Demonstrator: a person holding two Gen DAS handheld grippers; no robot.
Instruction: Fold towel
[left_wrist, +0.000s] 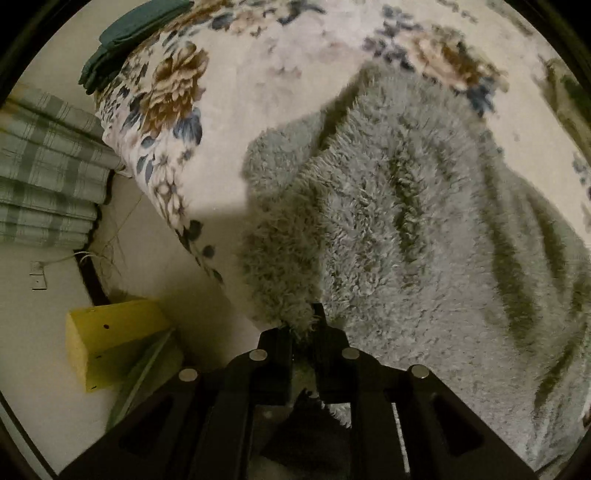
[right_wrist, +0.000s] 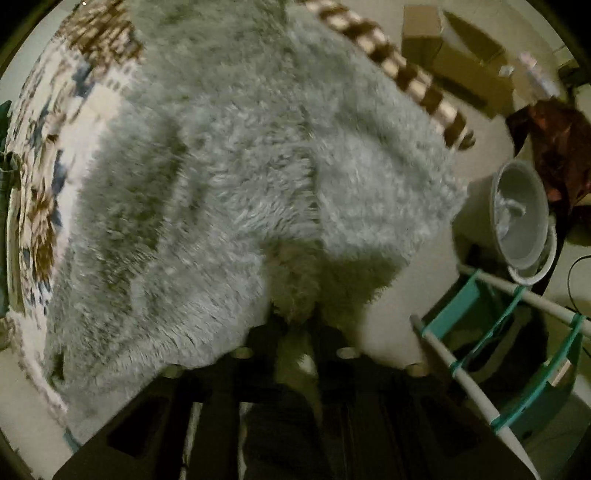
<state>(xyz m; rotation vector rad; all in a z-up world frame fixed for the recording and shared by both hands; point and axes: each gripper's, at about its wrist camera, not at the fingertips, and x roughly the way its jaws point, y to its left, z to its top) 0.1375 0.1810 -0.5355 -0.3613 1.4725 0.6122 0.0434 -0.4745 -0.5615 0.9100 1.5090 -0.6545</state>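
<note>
The left gripper (left_wrist: 304, 325) has its jaws closed on a corner of the fluffy grey towel (left_wrist: 406, 221). The right gripper (right_wrist: 295, 317) also pinches a bunched edge of the towel (right_wrist: 229, 166) between its jaws. The towel hangs stretched from both grippers and spreads over the flowered bedspread (left_wrist: 221, 122). Beside the bed, a yellow box (left_wrist: 110, 343) stands on the floor, and a grey bucket (right_wrist: 522, 218) is at the other side.
</note>
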